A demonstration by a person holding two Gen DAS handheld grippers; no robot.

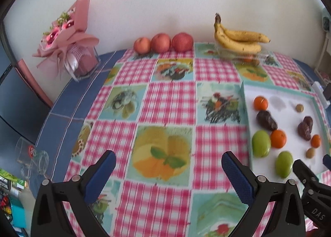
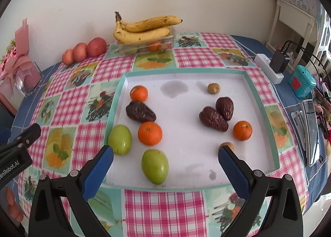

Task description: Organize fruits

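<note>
Left wrist view: the left gripper (image 1: 168,166) hangs spread wide and empty above the checked tablecloth (image 1: 169,102), the white tray (image 1: 289,117) of fruit to its right. Right wrist view: the right gripper (image 2: 165,160), likewise released and touching nothing, straddles a green fruit (image 2: 154,166) near the tray's front edge; bananas (image 2: 142,28) lie far behind.
</note>
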